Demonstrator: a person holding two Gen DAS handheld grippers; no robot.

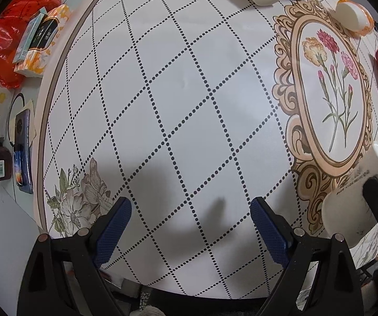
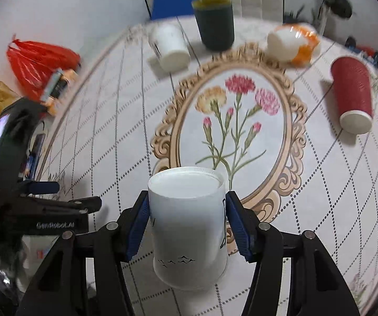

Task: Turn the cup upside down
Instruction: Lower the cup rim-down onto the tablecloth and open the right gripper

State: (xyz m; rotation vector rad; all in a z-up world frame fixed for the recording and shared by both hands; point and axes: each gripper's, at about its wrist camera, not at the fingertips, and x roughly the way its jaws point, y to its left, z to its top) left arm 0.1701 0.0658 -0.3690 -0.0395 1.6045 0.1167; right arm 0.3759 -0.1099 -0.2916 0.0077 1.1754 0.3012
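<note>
Left wrist view: the left hand-held gripper (image 1: 191, 212) is seen pointing down at the patterned tabletop (image 1: 178, 84), its blue pads wide apart with nothing between them. Off the tabletop's left edge lie a red plastic bag (image 1: 2, 39) and a tissue box (image 1: 44, 36). At the far right edge of this view, the white paper cup (image 1: 352, 210) appears clamped by the other gripper's black finger.

In the right wrist view, the same cup (image 2: 189, 226) is seen grasped by the right hand-held gripper (image 2: 187, 216), one blue pad pressed on each side of its wall. The cup's closed flat base is turned toward the camera's far side, and the cup appears to be held clear of the tabletop, in front of the oval flower frame (image 2: 231, 121). Further back, a second white cup (image 2: 171, 47) lies on its side, a dark green cup (image 2: 215, 23) stands upright, an orange-and-white cup (image 2: 291, 42) lies tipped, and a red ribbed cup (image 2: 352, 94) lies at the right.

The step in hand is judged to be the lift and turn of the grasped cup. For the next move, the wrist roll would need to be completed until the rim faces straight down, and the cup lowered flat onto a bare patch before the pads are released.
</note>
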